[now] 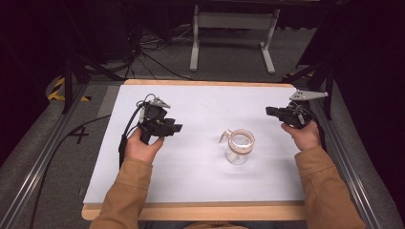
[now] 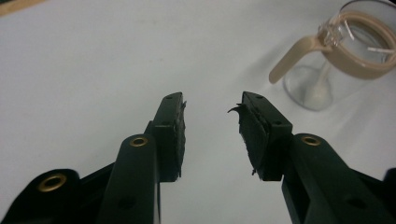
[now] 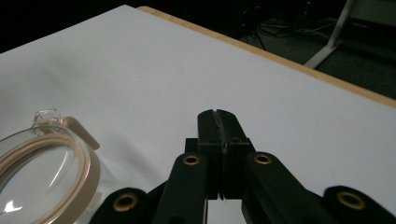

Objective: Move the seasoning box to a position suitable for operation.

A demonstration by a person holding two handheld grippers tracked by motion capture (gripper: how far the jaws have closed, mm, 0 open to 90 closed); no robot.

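in the left gripper view the glass jar (image 2: 348,51) is cut off at the top and right edges, and its base is blurred. in the right gripper view the jar runs off the left and bottom edges (only part of the tan rim (image 3: 70,172) shows). the person's sleeves (image 1: 329,191) leave the high view's bottom edge.

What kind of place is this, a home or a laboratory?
Probably a laboratory or recording studio: a white-covered wooden table holding one clear glass jug, dark surroundings with floor cables, and black-and-yellow hazard tape.
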